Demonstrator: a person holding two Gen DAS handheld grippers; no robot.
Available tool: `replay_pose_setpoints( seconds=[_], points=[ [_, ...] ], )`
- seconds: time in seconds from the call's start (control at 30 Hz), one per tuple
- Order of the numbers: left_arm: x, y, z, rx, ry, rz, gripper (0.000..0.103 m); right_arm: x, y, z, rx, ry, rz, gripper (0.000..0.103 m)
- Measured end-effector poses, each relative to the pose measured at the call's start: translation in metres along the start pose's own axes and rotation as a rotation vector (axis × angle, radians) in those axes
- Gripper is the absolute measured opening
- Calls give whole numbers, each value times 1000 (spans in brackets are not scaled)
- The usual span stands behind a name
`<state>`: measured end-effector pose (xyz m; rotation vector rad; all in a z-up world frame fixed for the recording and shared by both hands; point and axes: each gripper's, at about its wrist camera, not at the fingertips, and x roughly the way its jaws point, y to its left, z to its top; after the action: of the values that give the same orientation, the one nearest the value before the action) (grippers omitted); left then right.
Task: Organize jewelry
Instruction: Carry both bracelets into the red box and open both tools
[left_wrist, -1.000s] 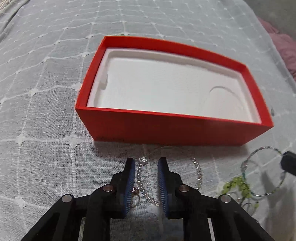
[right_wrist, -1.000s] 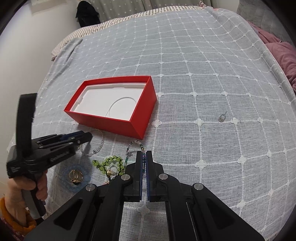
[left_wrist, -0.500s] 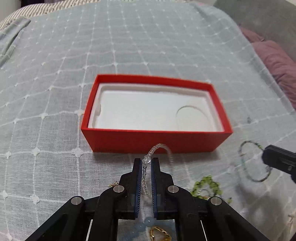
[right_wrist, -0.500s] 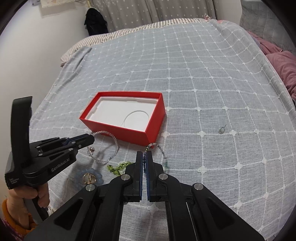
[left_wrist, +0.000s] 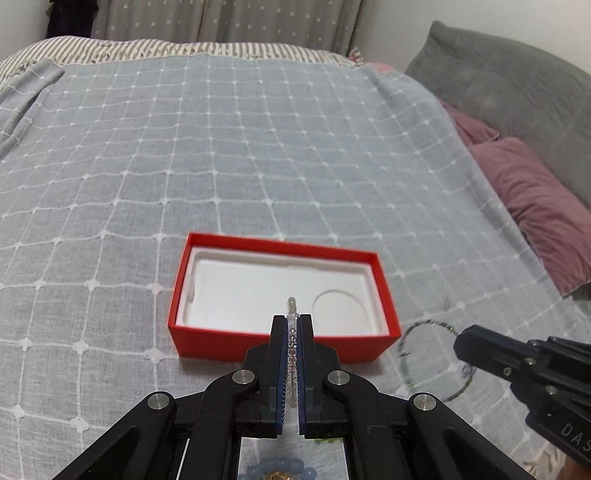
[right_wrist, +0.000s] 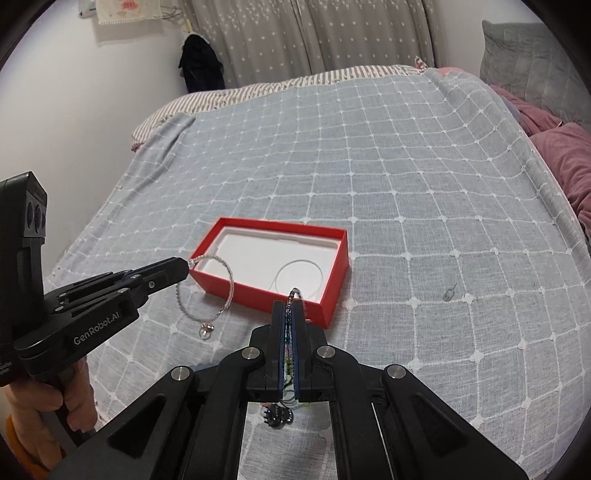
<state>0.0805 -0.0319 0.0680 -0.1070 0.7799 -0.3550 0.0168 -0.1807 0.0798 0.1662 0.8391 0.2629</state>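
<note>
L jaws clamp clear bead bracelet (right_wrist: 218, 280), R jaws the dark one (left_wrist: 436, 360) — each loop seen only from other cam.

A matt red cardboard box (left_wrist: 284, 341) is showing a smooth white moulded insert (left_wrist: 255, 291). The bedspread (left_wrist: 258, 147) is looking like thin woven grey cloth with raised white stitching. Each black matt plastic hand-held gripper is carrying shiny metal rivets (left_wrist: 243, 376), and the clear beaded bracelet (right_wrist: 221, 284) is glinting.
</note>
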Motion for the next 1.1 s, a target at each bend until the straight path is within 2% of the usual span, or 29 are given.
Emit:
replay_pose_setpoints(
  seconds=[0.3,0.4,0.67,0.93,1.1],
  points=[
    [16,-2,13,-60,-47,-88,0,2,-6,13,18,-25,-16,2],
    [27,2,14,-72,-56,-94,0,5,-6,17,14,-24,-29,2],
    [55,25,10,-111,-26,-4,0,16,10,34,-29,-18,-26,2],
    [65,42,9,-119,-35,91,0,45,30,43,-85,-12,66,2],
    [71,46,8,-110,-36,128,0,80,14,40,-85,33,11,2]
  ],
)
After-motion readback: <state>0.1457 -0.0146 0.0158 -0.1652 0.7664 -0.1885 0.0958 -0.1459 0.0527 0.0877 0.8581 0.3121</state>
